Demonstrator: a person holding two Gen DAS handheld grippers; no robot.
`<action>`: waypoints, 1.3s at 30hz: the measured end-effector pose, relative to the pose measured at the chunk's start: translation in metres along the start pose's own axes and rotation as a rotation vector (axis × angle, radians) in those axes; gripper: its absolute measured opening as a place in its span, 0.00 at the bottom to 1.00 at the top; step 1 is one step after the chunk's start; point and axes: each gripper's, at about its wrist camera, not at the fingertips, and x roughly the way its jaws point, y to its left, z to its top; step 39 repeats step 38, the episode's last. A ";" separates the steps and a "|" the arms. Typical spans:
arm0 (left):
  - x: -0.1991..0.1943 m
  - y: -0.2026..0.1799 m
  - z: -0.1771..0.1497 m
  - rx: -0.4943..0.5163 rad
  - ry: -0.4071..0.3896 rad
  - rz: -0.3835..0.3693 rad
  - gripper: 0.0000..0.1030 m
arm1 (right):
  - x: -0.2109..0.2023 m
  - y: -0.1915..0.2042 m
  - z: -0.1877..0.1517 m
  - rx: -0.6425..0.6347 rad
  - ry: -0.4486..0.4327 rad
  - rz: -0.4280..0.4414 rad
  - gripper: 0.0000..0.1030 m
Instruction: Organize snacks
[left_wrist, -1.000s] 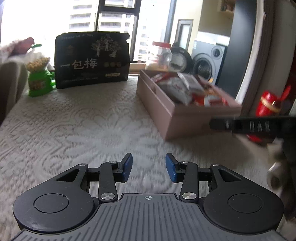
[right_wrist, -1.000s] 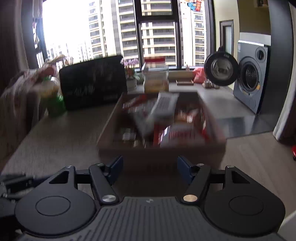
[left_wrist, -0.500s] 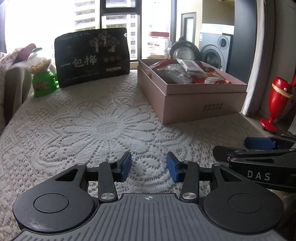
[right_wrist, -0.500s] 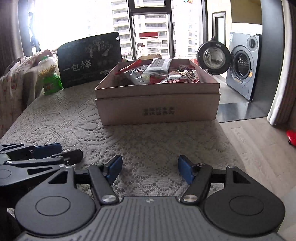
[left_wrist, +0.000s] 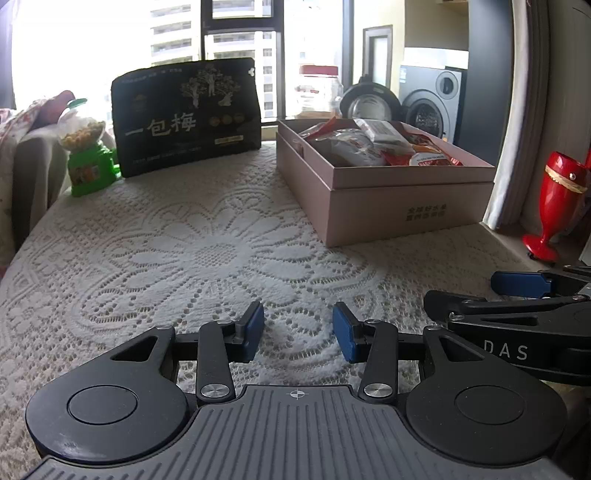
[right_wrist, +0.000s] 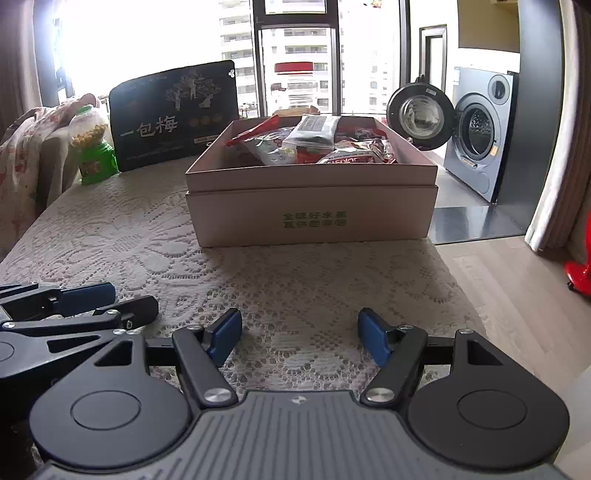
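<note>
Left gripper: my left gripper (left_wrist: 298, 330) hangs low over the white lace tablecloth (left_wrist: 207, 254), with its blue pads apart and only cloth between them

Right gripper: my right gripper (right_wrist: 300, 336) is also above the lace, near the table's right side; its jaws have just been opening and stand wide, nothing between them

Two grippers together: they are side by side, close but I do not see them touching; each one shows at the edge of the other's camera

Snack box: the pale pink cardboard box (right_wrist: 312, 218) without a lid stands on the tablecloth ahead of my right gripper, well apart from both grippers; green printed characters are on its front wall

Snacks: several snack packets (right_wrist: 314, 144) lie heaped inside the box, red ones, a whitish one, and a grey-and-clear packet on top; I cannot read their labels

Black bag: a large black snack bag with pale Chinese characters (left_wrist: 186, 118) stands upright at the far end of the table, left of the box and apart from it

Candy dispenser: a small green plastic dispenser with a clear globe of yellow balls (left_wrist: 88, 147) stands just beside the black bag, on its left

Background: a clear jar with a red lid (left_wrist: 318, 90) is behind the box by the window; a grey washing machine with open round door (right_wrist: 476, 136) is on the right; a red vase-shaped object (left_wrist: 557, 206) stands on the floor side
</note>
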 end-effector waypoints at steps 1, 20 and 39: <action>0.000 0.001 0.000 -0.003 0.000 -0.002 0.46 | 0.000 0.000 0.000 0.000 0.000 -0.002 0.68; 0.000 0.002 0.000 -0.012 0.000 -0.008 0.46 | 0.000 -0.001 -0.001 0.005 -0.003 -0.005 0.68; 0.000 0.002 0.000 -0.014 -0.001 -0.006 0.46 | 0.000 -0.001 0.000 0.013 -0.005 0.002 0.69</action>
